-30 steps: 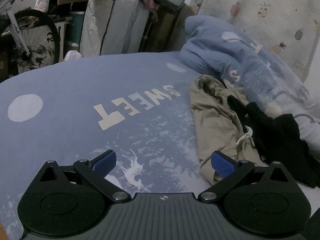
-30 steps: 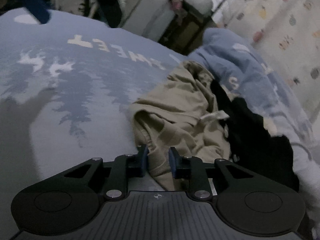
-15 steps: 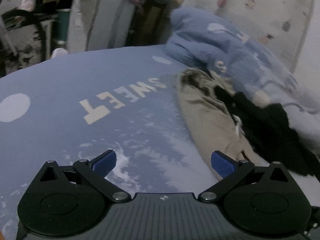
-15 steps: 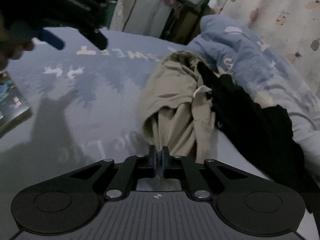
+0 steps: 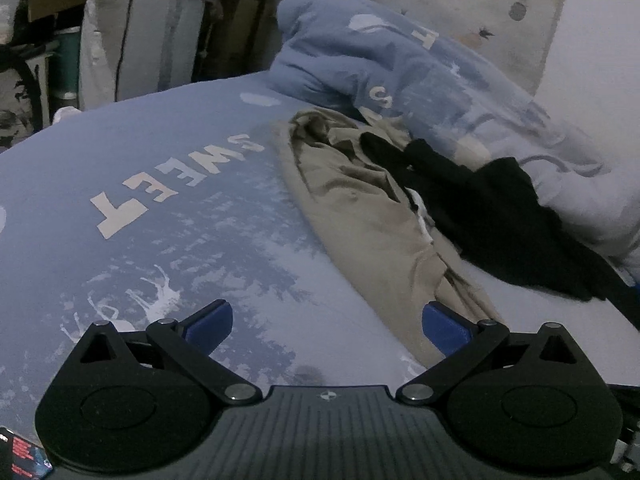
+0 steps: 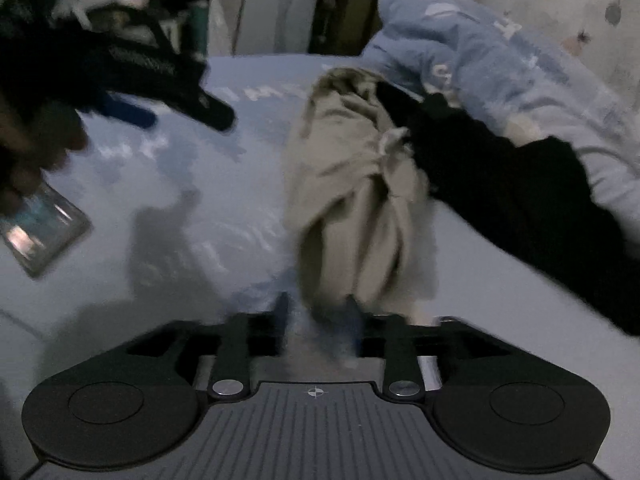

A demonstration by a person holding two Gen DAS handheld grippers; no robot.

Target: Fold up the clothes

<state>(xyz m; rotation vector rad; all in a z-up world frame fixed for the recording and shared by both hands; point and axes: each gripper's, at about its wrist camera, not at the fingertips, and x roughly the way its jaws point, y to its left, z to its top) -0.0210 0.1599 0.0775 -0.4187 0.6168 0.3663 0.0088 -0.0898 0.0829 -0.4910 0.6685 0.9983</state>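
Note:
A crumpled beige garment (image 5: 360, 216) with a white drawstring lies on the blue bed sheet (image 5: 160, 240). A black garment (image 5: 500, 208) overlaps its right side. My left gripper (image 5: 326, 324) hovers open over the sheet, with its right finger next to the beige hem and nothing between the fingers. In the blurred right wrist view, my right gripper (image 6: 316, 310) has its fingers apart. The near end of the beige garment (image 6: 352, 184) hangs right at them. The black garment (image 6: 520, 184) lies to its right. A hand (image 6: 36, 148) holding the left gripper shows at the upper left.
A bunched blue duvet (image 5: 400, 64) is piled behind the clothes at the right. A flat glossy packet (image 6: 40, 232) lies on the sheet at the left. White boxes (image 5: 140, 40) stand beyond the bed's far edge. A fruit-print curtain (image 5: 460, 0) hangs at the back right.
My right gripper closed on the beige hem half a second ago, and its fingers now stand apart again. The left gripper has swung right, closer to the beige garment.

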